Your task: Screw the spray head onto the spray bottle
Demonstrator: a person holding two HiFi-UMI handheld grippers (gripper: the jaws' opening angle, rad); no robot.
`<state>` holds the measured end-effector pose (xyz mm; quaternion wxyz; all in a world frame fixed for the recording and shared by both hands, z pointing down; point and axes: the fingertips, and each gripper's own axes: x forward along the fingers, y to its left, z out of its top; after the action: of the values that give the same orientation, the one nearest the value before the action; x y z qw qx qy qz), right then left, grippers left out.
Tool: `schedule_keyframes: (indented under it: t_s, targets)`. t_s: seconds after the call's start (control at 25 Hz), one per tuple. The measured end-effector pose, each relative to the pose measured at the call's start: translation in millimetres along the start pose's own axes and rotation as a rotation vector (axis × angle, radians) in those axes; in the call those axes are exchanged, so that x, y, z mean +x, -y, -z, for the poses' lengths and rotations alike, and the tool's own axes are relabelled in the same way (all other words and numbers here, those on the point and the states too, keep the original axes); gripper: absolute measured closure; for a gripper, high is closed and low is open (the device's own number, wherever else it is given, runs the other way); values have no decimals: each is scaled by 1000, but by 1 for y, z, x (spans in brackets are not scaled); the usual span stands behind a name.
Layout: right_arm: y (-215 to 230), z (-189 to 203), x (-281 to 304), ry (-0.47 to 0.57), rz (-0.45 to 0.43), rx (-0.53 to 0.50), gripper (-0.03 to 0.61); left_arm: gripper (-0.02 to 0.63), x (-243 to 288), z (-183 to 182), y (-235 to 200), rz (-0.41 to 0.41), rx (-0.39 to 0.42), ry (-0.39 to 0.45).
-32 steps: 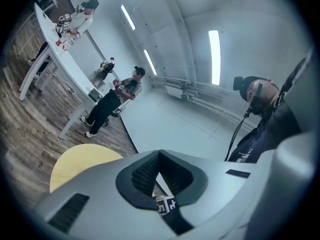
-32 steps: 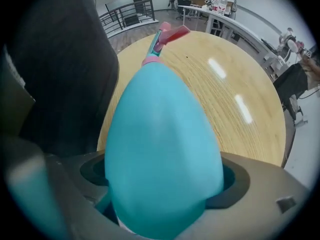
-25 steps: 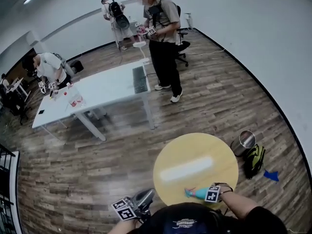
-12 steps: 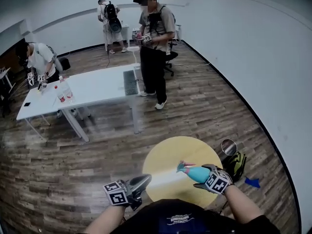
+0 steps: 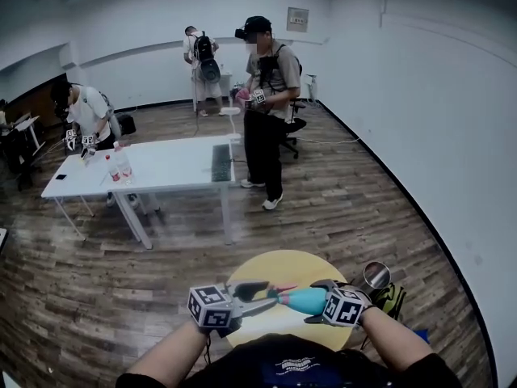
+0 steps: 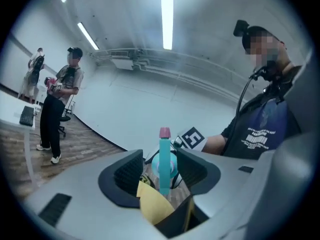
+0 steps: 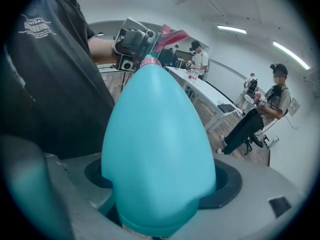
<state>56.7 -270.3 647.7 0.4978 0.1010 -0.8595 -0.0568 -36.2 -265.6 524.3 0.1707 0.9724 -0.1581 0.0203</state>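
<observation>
Left gripper [image 5: 262, 295] level, fingers [image 6: 131, 171] just opened round spray head [image 6: 164, 159], right gripper [image 5: 317, 302] clamping bottle [image 7: 157, 144]

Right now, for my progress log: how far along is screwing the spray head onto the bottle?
Done: the teal pink-tipped spray head tops the egg-shaped teal plastic bottle. In hand: the right gripper clamps the bottle; the left gripper has just been opening its jaws around the head. Left: tightness can't be seen; maybe more turns.
</observation>
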Motion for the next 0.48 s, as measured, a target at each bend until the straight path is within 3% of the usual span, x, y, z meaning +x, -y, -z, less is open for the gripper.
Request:
schedule_keyframes:
  t_s: [0.08, 0.16, 0.32, 0.48]
  targets:
    - [-3, 1, -6, 8, -25, -24, 118, 400, 15, 7, 11, 8, 105, -72]
    - [-7, 0, -9, 23, -62, -41, 118, 485, 20, 8, 26, 47, 219, -101]
    - [-30, -10, -12, 100, -188, -35, 120, 465, 16, 2, 53, 137, 421, -109]
    - [-43, -13, -10, 114, -242, -37, 121, 447, 14, 9, 62, 156, 608, -199]
